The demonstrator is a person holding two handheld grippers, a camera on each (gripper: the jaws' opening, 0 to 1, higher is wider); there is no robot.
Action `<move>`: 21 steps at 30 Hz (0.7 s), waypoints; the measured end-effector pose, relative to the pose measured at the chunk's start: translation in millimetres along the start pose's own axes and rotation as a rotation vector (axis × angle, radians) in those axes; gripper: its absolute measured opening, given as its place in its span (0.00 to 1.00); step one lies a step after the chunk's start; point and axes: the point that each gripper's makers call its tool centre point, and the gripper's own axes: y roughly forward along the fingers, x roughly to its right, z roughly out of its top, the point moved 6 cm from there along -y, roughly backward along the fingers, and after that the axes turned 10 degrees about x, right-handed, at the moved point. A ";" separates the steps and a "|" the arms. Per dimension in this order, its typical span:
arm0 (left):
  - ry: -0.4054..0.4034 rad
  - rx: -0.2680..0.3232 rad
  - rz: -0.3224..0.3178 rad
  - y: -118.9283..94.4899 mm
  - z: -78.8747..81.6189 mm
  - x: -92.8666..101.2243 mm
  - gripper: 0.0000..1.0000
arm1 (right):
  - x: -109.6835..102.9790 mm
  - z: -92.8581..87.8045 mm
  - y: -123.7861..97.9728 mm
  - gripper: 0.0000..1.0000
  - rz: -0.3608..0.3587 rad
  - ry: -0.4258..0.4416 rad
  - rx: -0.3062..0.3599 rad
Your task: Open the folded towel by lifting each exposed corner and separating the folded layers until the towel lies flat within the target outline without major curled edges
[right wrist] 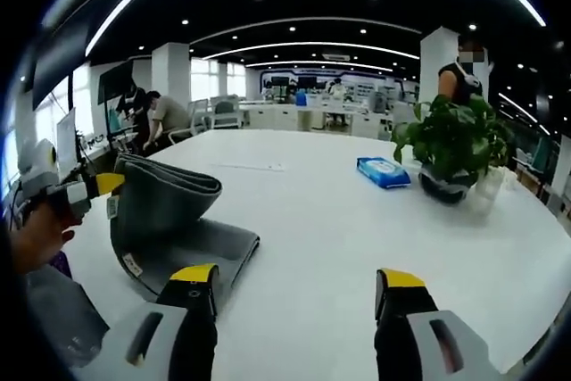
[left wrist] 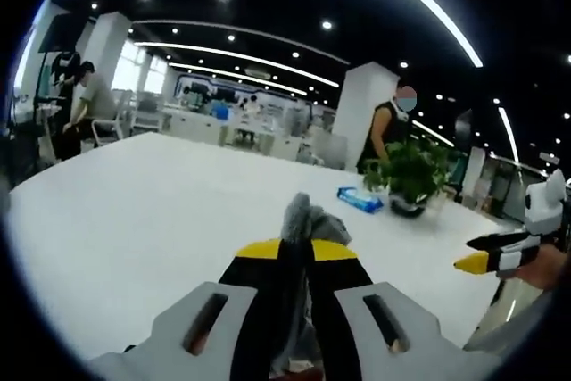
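A: In the right gripper view, what did I have at the left?

B: The left gripper (right wrist: 105, 184) pinched the grey towel (right wrist: 169, 220) by one edge, lifting a curled layer; the rest lay on the white table (right wrist: 321, 220).

A: And farther right?

B: My right gripper (right wrist: 299, 287) stood wide, holding nothing. Beyond it: a blue packet (right wrist: 384, 171), then a potted plant (right wrist: 455, 153).

A: The left gripper view?

B: Jaws narrow, towel (left wrist: 308, 220) bunched between them.
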 end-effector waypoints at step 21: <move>0.050 -0.006 0.300 -26.1 -0.3 -49.5 0.09 | -6.6 -3.1 1.8 0.70 0.039 0.002 -0.019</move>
